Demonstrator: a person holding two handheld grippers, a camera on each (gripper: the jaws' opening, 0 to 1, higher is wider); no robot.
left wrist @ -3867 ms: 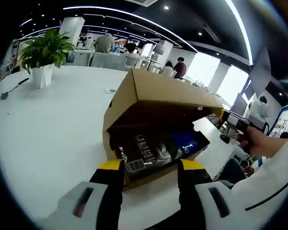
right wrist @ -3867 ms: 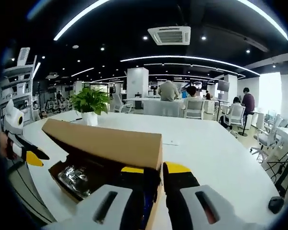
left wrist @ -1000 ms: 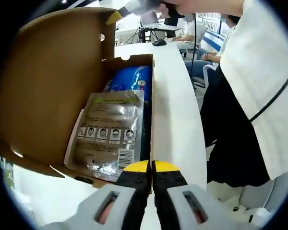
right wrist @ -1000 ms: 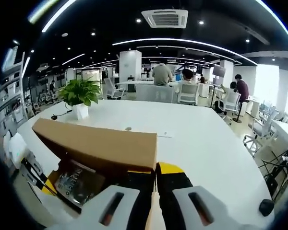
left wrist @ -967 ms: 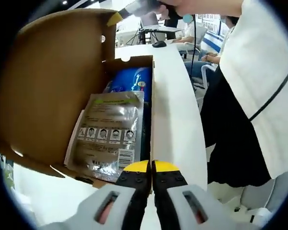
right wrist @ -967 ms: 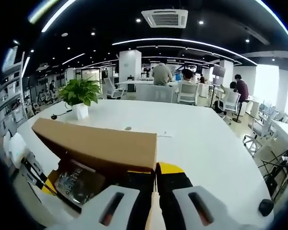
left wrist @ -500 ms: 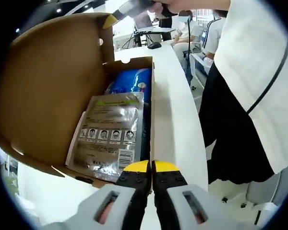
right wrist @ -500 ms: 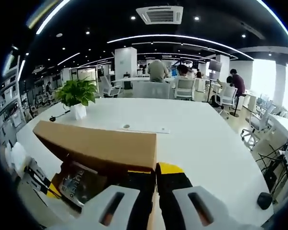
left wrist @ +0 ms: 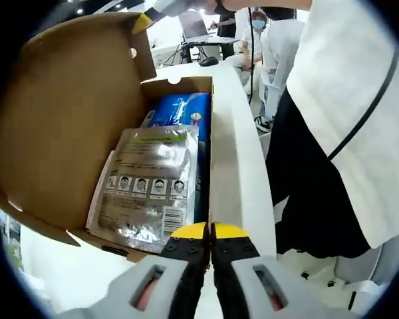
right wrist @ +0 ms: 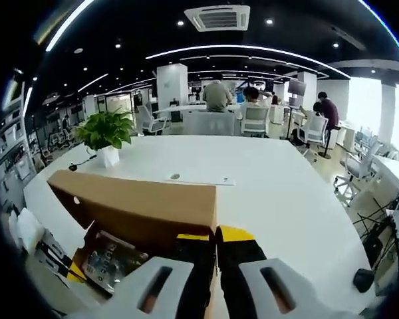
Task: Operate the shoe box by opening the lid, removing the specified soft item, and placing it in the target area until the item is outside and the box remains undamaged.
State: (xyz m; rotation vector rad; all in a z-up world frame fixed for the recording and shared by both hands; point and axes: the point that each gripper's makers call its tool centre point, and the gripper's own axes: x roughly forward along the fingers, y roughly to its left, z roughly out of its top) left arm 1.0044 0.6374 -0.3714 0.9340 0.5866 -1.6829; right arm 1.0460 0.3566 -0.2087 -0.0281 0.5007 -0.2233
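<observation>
Pinching the lid, right tool clamps it; left tool closed, empty.

The brown cardboard box stands open on the white desk, its lid swung up and back on its hinge side. Inside lies a silvery foil pouch with a green top strip, a row of small pictures and a barcode, flat on a blue packet that reaches the far end.
</observation>
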